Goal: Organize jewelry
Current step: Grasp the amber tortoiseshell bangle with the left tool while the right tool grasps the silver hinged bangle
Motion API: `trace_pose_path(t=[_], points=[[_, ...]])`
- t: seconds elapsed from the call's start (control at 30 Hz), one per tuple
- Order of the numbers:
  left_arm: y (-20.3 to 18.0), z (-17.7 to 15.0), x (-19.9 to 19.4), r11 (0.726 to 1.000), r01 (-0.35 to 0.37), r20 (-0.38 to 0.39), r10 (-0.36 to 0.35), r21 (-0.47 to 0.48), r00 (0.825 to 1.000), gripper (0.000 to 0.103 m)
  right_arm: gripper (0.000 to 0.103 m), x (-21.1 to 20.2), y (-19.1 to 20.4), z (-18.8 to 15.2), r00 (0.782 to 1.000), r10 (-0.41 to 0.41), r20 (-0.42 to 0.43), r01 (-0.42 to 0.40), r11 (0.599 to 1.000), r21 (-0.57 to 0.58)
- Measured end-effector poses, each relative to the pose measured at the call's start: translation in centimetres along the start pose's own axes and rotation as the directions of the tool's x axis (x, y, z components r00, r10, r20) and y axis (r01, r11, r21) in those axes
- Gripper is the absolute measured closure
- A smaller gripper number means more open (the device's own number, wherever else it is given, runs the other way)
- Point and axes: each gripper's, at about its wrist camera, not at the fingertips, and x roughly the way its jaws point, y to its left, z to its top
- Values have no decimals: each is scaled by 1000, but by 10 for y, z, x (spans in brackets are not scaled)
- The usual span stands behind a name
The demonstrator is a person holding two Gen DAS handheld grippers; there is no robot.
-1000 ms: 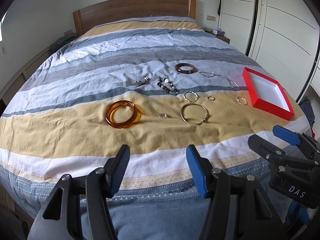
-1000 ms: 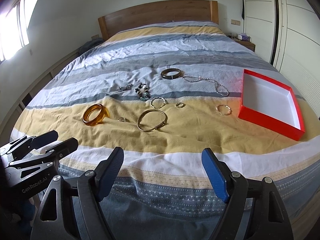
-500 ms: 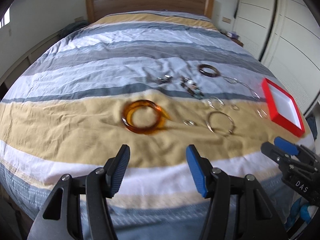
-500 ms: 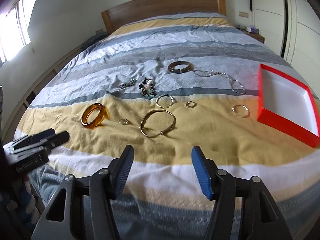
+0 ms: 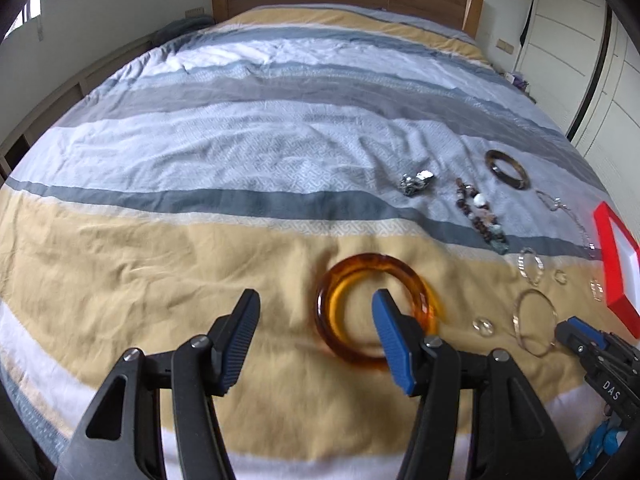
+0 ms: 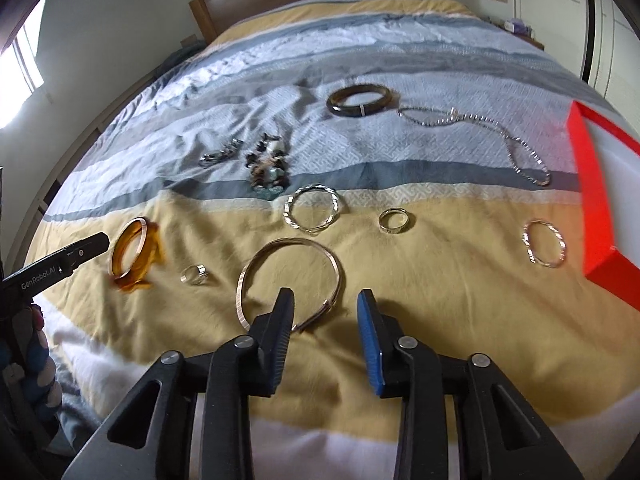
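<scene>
While both hang open, left claw [image 6: 86,245] reads "GenRobot.AI", right claw [image 5: 568,330] "DAS".

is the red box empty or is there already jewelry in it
Empty as far as visible: the red box shows only bare white interior, though part is cut off. The jewelry, like the amber bangle, lies on the bed.

Both hand-held grippers closer: left [image 5: 314,312] at amber bangle [image 5: 376,314], right [image 6: 325,312] at gold bangle [image 6: 290,280].

Bangle [image 6: 134,254] left of ring [image 6: 194,274], box [image 6: 600,200] far right.
</scene>
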Motion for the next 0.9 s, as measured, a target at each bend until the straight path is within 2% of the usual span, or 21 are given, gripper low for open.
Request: trace_pose_path(t=[0.27,0.5,0.57,0.63,0.7,0.9], points=[[5,-3,47,1000,24,-89,-25,-15,996,47,75,33,0,2,999,-14,-44,12,999,-35],[5,-2,58,999,42,-79,-43,-7,996,47,78,44,3,2,999,-27,-41,24,997,-74],[5,-2,55,999,46,-69,-46,-1,997,54,87,43,1,2,999,-27,-34,25,998,-66],[3,-1,51,999,43,-59,-42,7,997,75,93,40,0,2,999,-32,-29,30,997,-67],[1,0,46,999,41,-50,-40,25,998,90,96,36,2,3,999,-37,-26,34,996,-85],[-4,-2,23,998,6,-17,-5,57,1000,93,97,7,8,5,998,-56,18,58,990,-126]])
